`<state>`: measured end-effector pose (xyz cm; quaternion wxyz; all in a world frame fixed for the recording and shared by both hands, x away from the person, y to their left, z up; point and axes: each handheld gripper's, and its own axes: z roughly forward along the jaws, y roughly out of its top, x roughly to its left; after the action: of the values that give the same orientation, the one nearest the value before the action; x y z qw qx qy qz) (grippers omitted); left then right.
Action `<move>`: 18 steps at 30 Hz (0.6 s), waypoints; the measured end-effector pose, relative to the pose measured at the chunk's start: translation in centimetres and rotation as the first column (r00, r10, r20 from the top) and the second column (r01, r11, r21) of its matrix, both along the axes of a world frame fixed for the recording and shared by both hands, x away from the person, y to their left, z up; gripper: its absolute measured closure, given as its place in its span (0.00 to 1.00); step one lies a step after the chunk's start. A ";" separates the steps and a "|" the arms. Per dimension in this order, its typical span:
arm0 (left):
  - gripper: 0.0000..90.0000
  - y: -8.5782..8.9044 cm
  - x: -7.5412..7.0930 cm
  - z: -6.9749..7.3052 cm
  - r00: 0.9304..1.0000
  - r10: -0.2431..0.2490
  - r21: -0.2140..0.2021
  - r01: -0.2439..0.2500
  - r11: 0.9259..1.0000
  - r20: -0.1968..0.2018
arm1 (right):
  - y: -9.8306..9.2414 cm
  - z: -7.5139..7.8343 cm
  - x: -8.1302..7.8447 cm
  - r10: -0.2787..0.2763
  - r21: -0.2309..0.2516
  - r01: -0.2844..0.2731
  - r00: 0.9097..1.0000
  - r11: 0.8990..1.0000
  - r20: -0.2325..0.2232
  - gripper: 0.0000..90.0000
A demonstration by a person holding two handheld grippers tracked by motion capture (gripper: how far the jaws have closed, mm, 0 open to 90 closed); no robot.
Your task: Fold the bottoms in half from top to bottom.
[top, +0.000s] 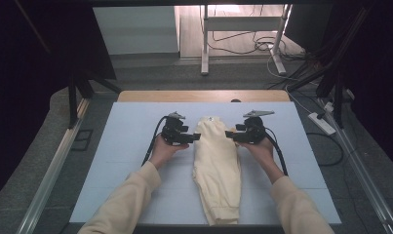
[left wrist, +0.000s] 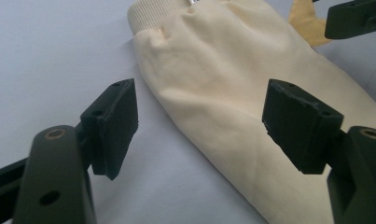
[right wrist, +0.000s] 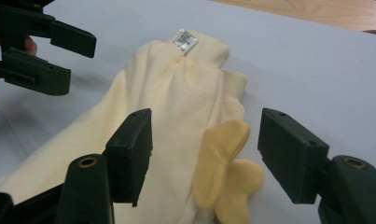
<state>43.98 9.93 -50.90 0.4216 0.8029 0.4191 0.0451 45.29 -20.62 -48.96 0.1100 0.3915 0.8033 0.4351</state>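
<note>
1. A person is sitting at the near edge of a pale blue worktop (top: 135, 161), with both forearms in cream sleeves (top: 130, 195) reaching forward.
2. A cream garment (top: 217, 168), folded lengthwise into a long narrow strip, is lying along the middle of the worktop, with ribbed cuffs near the person and a ribbed waistband (left wrist: 153, 11) at the far end.
3. The left gripper (top: 190, 138) is hovering just beside the garment's left edge, towards its far end. Its jaws are standing wide apart, grasping nothing; in the left gripper view the cloth edge is lying between them.
4. The right gripper (top: 231, 135) is hovering just beside the garment's right edge, opposite the left one. Its jaws are also spread and empty; in the right gripper view they are framing the cloth and a deeper yellow flap (right wrist: 223, 172), seemingly a pocket lining.
5. A white label (right wrist: 184, 39) is showing at the waistband.
6. Judging by its look, the garment is appearing light, soft and limp: it is likely to sag and unfold when lifted and is not looking fragile or slippery.
7. The best holds are seeming to be the thicker edges near the waistband, one gripper per side, pinching all layers.
8. Beyond the worktop, cables (top: 252, 44) are lying on the floor.
</note>
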 end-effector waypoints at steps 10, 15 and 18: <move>0.28 -0.3 0.7 -0.7 1.000 0.003 0.012 -0.003 1.000 -0.019 | 0.4 -0.5 1.1 -0.002 -0.019 0.001 1.000 1.000 -0.014 0.40; 0.27 -0.5 0.8 -0.9 0.999 0.004 0.010 -0.003 1.000 -0.033 | 0.3 -0.8 1.4 -0.011 -0.039 0.010 1.000 0.999 -0.013 0.40; 0.27 -0.7 1.0 -1.2 0.999 0.009 0.012 -0.009 1.000 -0.038 | 0.1 -1.1 1.7 -0.014 -0.034 0.014 1.000 0.999 -0.028 0.40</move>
<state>45.01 9.19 -52.06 0.4088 0.8040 0.4305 0.0342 47.01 -20.53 -50.07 0.1084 0.4012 0.8093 0.4152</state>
